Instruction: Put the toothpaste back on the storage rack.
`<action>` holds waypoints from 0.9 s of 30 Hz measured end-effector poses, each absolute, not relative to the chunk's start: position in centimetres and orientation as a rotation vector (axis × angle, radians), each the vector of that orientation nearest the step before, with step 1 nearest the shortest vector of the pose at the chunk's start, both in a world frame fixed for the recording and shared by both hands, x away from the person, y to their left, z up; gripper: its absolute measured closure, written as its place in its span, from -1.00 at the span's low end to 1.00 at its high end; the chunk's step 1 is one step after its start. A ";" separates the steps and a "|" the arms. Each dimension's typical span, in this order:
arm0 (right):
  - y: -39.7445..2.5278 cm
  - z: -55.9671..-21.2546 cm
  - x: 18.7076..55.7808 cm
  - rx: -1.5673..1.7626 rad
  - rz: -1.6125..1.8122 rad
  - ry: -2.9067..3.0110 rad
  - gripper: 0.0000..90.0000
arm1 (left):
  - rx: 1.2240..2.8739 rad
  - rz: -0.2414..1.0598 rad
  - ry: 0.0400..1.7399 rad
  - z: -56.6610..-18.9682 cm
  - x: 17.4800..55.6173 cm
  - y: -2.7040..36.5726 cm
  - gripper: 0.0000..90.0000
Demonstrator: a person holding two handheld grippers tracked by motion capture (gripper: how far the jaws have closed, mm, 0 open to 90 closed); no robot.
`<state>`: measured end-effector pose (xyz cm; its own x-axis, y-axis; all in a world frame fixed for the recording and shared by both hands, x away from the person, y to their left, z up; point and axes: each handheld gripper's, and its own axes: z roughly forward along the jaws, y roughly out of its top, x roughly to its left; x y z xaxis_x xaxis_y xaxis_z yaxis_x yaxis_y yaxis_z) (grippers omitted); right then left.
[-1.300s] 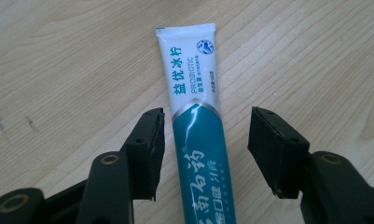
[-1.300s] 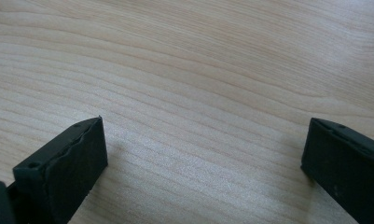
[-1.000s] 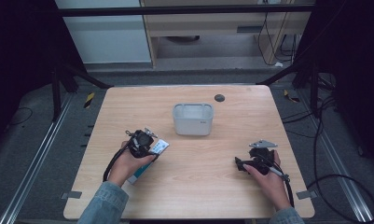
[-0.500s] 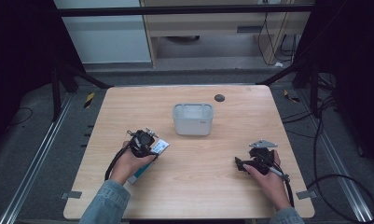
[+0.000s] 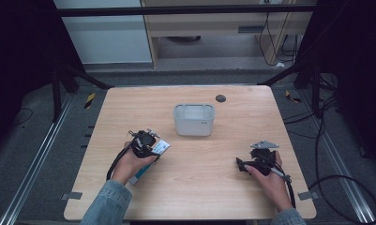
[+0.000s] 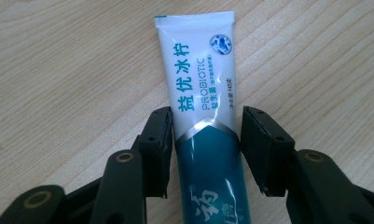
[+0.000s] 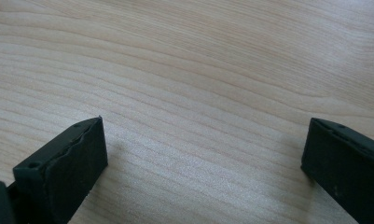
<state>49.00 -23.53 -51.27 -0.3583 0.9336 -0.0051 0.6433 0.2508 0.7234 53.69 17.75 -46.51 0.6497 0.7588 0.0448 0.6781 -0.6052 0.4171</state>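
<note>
1. Toothpaste tube [image 6: 204, 126] lies flat on the wooden table [image 5: 209, 197], toward the table's left side in the high view, where it shows as a white and teal strip [image 5: 148, 161] under the person's left hand [image 5: 129, 164].
2. Its upper half is white, with a flat crimped end edged in teal; the lower half is deep teal, and a silver chevron band divides the two colours.
3. Blue-green Chinese characters run along the white part, beside the word PROBIOTIC in thin capitals, and a small round blue emblem sits near the crimped end.
4. White characters show on the teal part, cut off by the bottom edge of the left gripper view.
5. The left gripper [image 6: 205, 140] straddles the tube about where white meets teal: its jaws stand part open, the left one touching or nearly touching the tube's edge, the right one a little apart, so the tube is between them but not clamped.
6. A white rectangular bin [image 5: 194, 119] stands near the table's middle, beyond the tube and well apart from it.
7. A small dark disc [image 5: 220, 98] lies behind the bin, near the far edge.
8. The right gripper [image 7: 203, 154] rests low over bare wood on the table's right side, held in the right hand [image 5: 270, 176]; its jaws are spread wide with nothing between them.
</note>
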 end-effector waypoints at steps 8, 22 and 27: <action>-23.5 -51.3 49.0 1.432 0.889 2.092 -0.99 | 2.518 0.301 1.132 -46.8 53.7 17.7 0.20; -23.5 -51.3 49.0 1.435 0.891 2.092 -0.99 | 2.568 0.312 1.092 -46.7 53.5 16.9 0.45; -23.5 -51.3 49.0 1.433 0.891 2.092 -0.99 | 2.584 0.333 1.072 -46.5 53.3 16.6 0.57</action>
